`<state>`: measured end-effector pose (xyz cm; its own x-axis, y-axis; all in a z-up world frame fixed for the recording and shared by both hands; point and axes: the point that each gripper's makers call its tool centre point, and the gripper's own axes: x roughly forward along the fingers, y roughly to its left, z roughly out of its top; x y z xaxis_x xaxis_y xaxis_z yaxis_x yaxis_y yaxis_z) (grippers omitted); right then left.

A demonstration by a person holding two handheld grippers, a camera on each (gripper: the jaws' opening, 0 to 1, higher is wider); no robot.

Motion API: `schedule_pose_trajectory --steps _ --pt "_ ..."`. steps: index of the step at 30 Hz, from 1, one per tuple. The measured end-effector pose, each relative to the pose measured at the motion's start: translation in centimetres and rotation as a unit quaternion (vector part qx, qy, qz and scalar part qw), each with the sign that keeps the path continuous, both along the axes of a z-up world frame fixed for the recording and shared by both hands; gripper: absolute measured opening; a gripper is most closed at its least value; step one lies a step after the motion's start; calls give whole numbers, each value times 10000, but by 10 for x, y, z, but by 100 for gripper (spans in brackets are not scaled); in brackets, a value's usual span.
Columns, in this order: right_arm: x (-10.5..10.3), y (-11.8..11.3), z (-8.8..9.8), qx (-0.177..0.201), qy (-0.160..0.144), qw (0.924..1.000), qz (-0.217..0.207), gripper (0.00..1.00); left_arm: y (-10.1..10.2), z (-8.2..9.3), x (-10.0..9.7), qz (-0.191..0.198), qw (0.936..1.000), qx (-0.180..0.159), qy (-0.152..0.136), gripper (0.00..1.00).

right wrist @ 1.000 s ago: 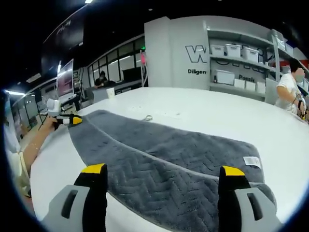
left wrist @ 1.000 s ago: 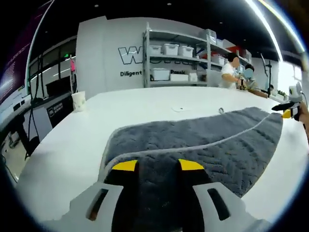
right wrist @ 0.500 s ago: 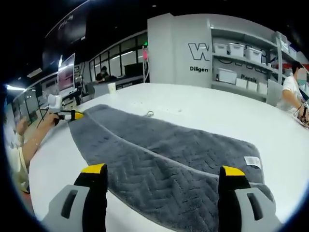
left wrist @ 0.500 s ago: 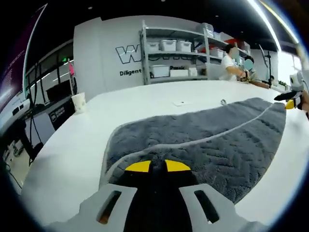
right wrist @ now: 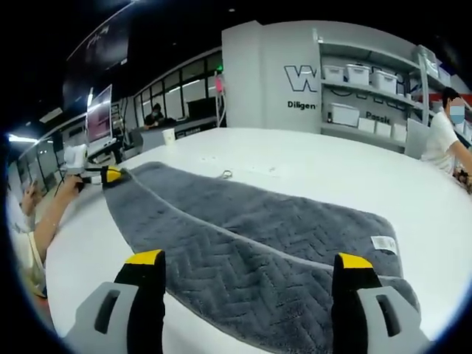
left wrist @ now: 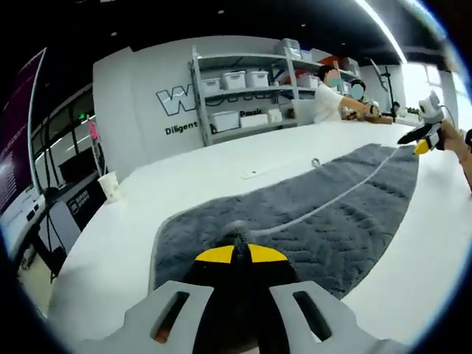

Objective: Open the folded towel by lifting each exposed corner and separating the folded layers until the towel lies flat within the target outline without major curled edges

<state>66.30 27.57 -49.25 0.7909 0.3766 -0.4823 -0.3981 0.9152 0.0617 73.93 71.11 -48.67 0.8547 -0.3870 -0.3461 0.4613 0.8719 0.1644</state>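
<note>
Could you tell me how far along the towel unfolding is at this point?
Early. Done: nothing visibly opened; the grey towel is folded lengthwise on the white table, one layer's edge running along it. In hand: the left gripper is shut on the towel's near end, while the right gripper is open over the end with the white label. Left: separating the layers and flattening the towel.

1. The grey back wall (right wrist: 280,74) carries a big outlined letter "W" (right wrist: 298,77); the following letters are hidden by the shelves (right wrist: 369,96).
2. Under it stands small dark text starting "Diligen" (right wrist: 301,105).
</note>
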Motion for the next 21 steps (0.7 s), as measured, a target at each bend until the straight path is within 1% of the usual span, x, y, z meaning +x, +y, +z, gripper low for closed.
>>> schedule_pose_trajectory --steps 1,3,6,10,12,15,19,21 --pt "0 0 -1 -5 8 10000 3 93 -4 1 -3 -105 9999 -16 -6 4" --pt "0 1 -2 -29 43 10000 24 93 -19 7 -10 -479 9987 -86 -119 4" --pt "0 1 -3 -45 56 10000 43 93 -34 10 -16 -837 9962 -199 -133 4" --pt "-1 2 -5 -48 84 9999 44 93 -52 10 -28 -1449 9891 -262 -48 4" --pt "-1 1 -6 -46 101 9999 30 93 -58 5 -36 -1739 9845 -190 104 4" --pt "-1 1 -7 -46 115 9999 23 93 -57 -1 -39 -1734 9845 -87 270 4" --pt "0 1 -9 -64 139 9999 30 93 -50 -5 -46 -1837 9815 -146 512 4" --pt "-1 2 -10 -70 151 9999 31 93 -47 -16 -57 -1946 9769 -153 875 4"
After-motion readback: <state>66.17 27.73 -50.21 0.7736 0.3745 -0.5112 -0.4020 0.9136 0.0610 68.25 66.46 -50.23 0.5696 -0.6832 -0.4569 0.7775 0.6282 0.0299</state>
